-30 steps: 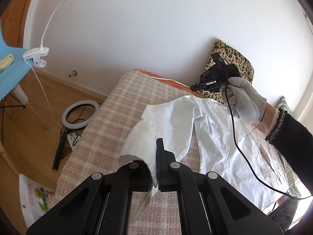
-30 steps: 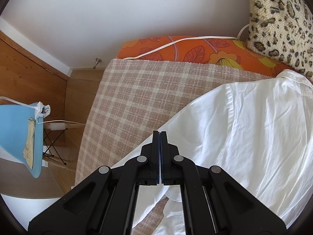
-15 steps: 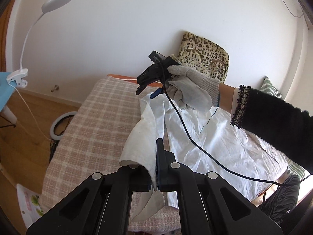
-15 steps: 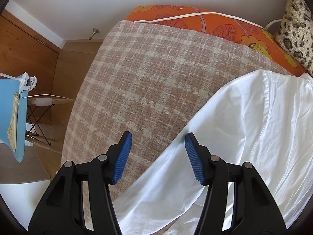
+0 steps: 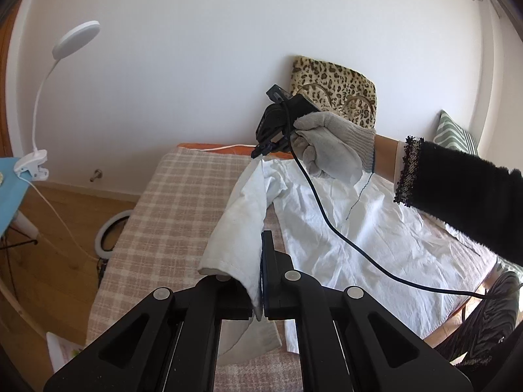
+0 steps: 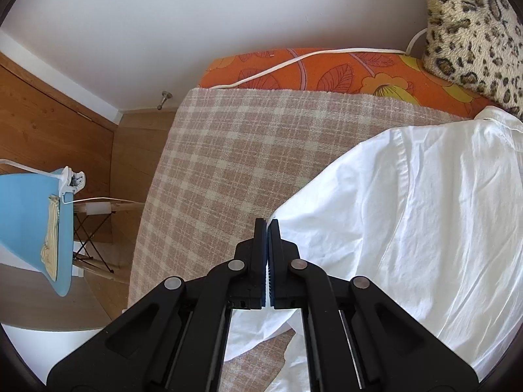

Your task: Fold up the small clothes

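The white cotton shirt lies spread on the bed's pink-and-cream checked blanket, which serves as the landmark here. At the blanket's left, the left gripper has its jaws clenched on the cuff of the shirt's sleeve, lifting it off the blanket into a hanging drape. Further right, toward the blanket's far edge, the right gripper, held in a grey-gloved hand, has just been closing its jaws; in the right wrist view they are pinched on the shirt's edge near the shoulder seam. To fold well, I judge the shoulder grip should act as a fixed anchor while the cuff is carried across the shirt's body, keeping the sleeve taut so no creases get trapped.
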The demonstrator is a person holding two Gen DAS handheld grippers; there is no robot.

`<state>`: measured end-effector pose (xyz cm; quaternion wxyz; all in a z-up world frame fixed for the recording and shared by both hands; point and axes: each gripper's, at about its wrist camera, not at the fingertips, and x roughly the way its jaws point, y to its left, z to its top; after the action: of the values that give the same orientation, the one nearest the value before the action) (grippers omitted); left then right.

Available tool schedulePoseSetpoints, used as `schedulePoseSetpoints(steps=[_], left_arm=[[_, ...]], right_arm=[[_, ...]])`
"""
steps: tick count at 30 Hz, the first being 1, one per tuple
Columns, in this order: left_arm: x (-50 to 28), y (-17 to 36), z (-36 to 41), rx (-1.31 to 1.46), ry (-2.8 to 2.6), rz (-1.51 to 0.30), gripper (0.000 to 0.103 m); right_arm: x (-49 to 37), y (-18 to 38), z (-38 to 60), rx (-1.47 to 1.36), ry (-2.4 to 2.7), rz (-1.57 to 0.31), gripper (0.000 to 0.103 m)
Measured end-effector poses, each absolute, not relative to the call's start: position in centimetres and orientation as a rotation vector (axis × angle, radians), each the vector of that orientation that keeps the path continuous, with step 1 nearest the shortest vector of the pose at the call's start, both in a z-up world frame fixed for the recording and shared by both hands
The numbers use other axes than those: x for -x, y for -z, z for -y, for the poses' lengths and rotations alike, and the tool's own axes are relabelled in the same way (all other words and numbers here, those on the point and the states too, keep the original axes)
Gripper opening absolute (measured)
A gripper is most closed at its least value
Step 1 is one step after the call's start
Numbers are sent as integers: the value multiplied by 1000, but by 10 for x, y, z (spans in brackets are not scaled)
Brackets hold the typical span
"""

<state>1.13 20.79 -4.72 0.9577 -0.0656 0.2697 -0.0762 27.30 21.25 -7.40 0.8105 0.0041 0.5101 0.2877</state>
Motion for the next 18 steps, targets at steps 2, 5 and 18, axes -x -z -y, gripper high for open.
schedulePoseSetpoints(steps=[2,5,18], left_arm=[[-11,47,-190,84,183,-545,2],[-12,51,-162,8,228,-554,2],[-1,122,-68,-320,344,-717,3]], right_arm=[[-272,62,-195,-25,-631,-1063,1],[-269,52,-164,-57,-644,-1036,1],[-267,114,-57,-129,-625,-1070,1]])
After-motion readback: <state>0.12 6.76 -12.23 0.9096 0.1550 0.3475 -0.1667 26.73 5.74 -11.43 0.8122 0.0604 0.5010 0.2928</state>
